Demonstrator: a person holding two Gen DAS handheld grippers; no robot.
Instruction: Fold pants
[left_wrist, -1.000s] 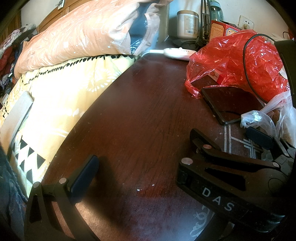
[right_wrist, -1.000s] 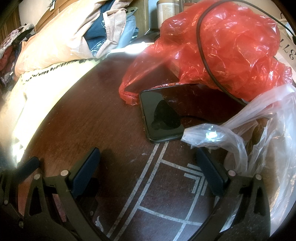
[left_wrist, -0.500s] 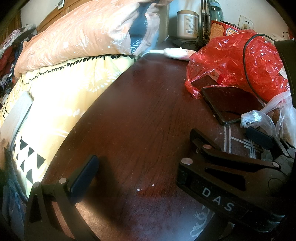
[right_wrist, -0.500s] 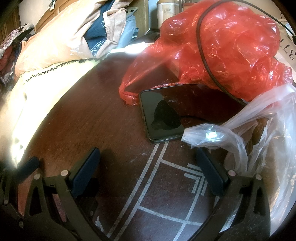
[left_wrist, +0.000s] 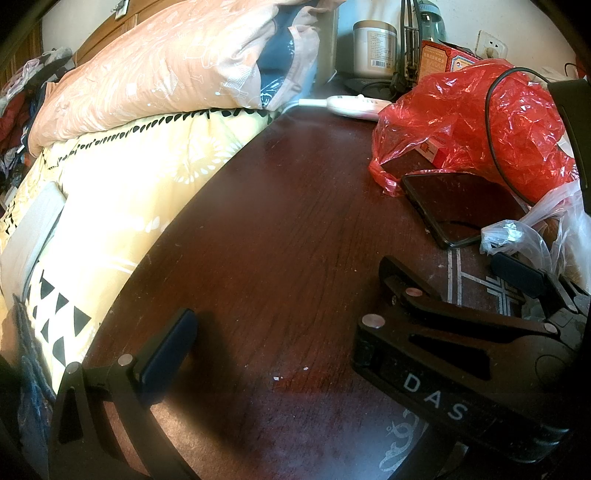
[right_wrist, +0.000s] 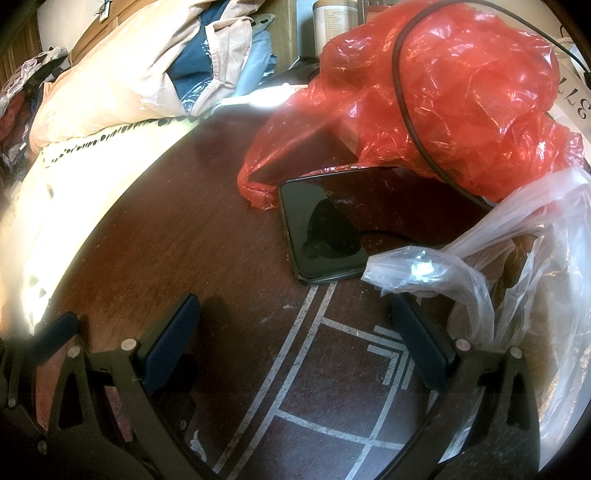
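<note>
1. The left gripper (left_wrist: 295, 343) shows one finger (left_wrist: 166, 354), set far out at the lower left. Its other finger is hidden behind the right gripper (right_wrist: 295, 332), so it reads as spread apart and empty.
2. The right gripper's jaws stand wide apart over the table (left_wrist: 280, 229), with nothing between them.
3. The centre of the dark wood is bare, giving free room ahead of both grippers.
4. The table's left edge curves against the yellow quilt (left_wrist: 122, 192).
5. On the right, a phone (right_wrist: 325, 229) lies flat. A red bag (right_wrist: 461, 103) touches its far end, and a clear bag (right_wrist: 498, 258) overlaps its near corner.
6. Dark blue cloth (left_wrist: 26, 369) sits at the lower left edge, beyond the quilt. I cannot tell whether it is the pants.
</note>
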